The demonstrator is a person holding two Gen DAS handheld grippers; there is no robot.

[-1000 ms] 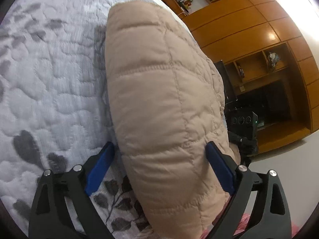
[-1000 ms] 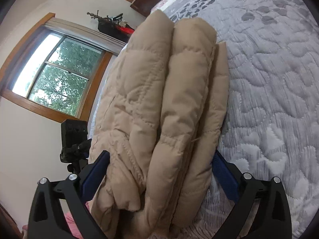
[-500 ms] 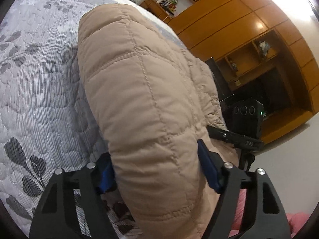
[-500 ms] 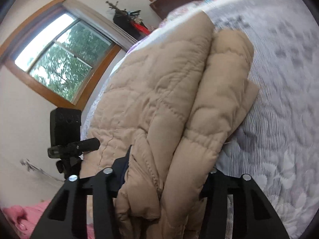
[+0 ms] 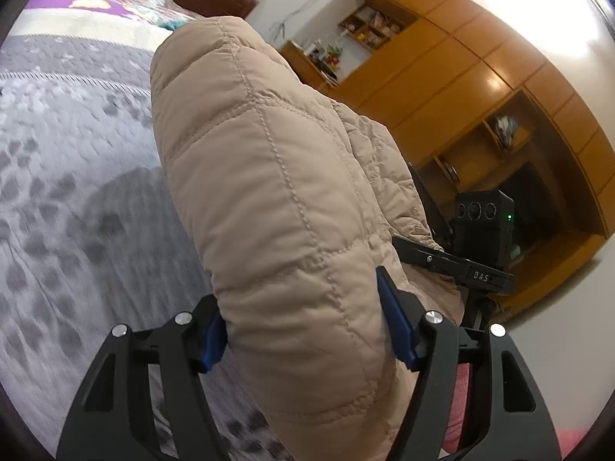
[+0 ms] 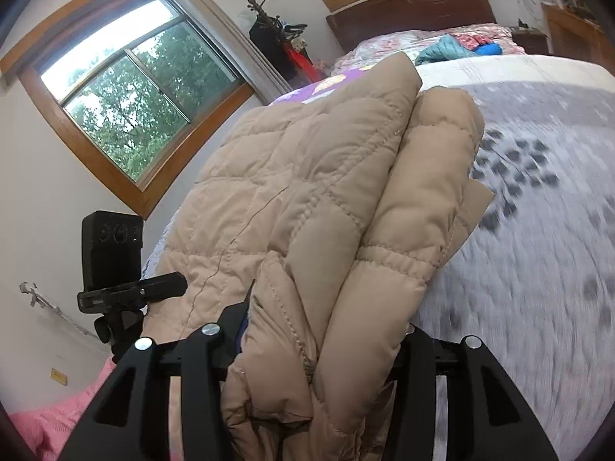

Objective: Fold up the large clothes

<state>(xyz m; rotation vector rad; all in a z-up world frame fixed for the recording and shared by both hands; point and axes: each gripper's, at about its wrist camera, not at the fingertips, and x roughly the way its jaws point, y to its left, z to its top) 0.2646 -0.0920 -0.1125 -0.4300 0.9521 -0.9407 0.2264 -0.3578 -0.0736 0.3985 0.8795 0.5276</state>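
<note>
A folded beige quilted puffer jacket (image 5: 269, 173) fills the left wrist view, raised above the grey leaf-patterned quilt (image 5: 77, 153) with its shadow beneath. My left gripper (image 5: 303, 319) has its jaws closing on one end of the bundle, blue pads (image 5: 396, 326) pressing into the padding. In the right wrist view the jacket (image 6: 307, 192) shows its stacked folds and an elastic cuff. My right gripper (image 6: 326, 326) is shut on that end, its pads buried in the fabric. The quilt (image 6: 538, 230) lies blurred below.
A black camera on a tripod (image 5: 484, 226) (image 6: 111, 253) stands beside the bed. Wooden wardrobes and shelves (image 5: 480, 96) line one wall, a window (image 6: 134, 115) the other. Pillows and bright clothes (image 6: 461, 44) lie by the dark headboard (image 6: 415, 11). Pink fabric (image 6: 46, 422) lies low.
Both grippers went from open around the jacket's ends to clamped on them. The bundle has risen off the quilt, and both views have tilted up toward the room.
</note>
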